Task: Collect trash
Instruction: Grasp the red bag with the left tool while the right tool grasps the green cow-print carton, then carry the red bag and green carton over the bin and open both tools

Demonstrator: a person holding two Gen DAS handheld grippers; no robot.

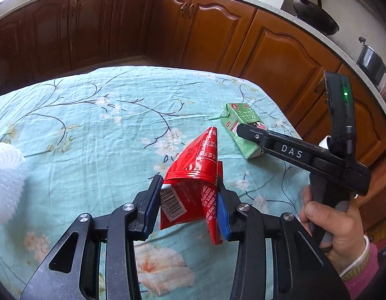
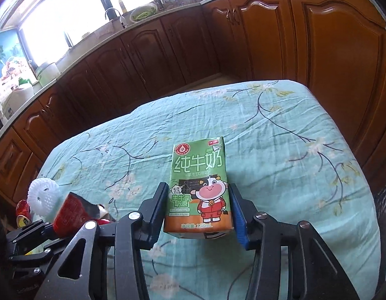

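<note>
My left gripper (image 1: 188, 200) is shut on a crumpled red snack wrapper (image 1: 195, 182) and holds it above the floral tablecloth (image 1: 92, 125). The wrapper also shows in the right wrist view (image 2: 72, 212). A green milk carton (image 2: 200, 190) lies on the cloth between the blue pads of my right gripper (image 2: 199, 210); the jaws stand around it, and contact with the pads is unclear. In the left wrist view the carton (image 1: 239, 125) lies to the right with my right gripper (image 1: 250, 137) over it.
A white foam fruit net (image 1: 5, 180) sits at the left of the table, also in the right wrist view (image 2: 42, 195). A red can (image 2: 22, 212) lies beside it. Brown cabinets (image 1: 205, 30) surround the table. A wok (image 1: 315, 12) sits on the counter.
</note>
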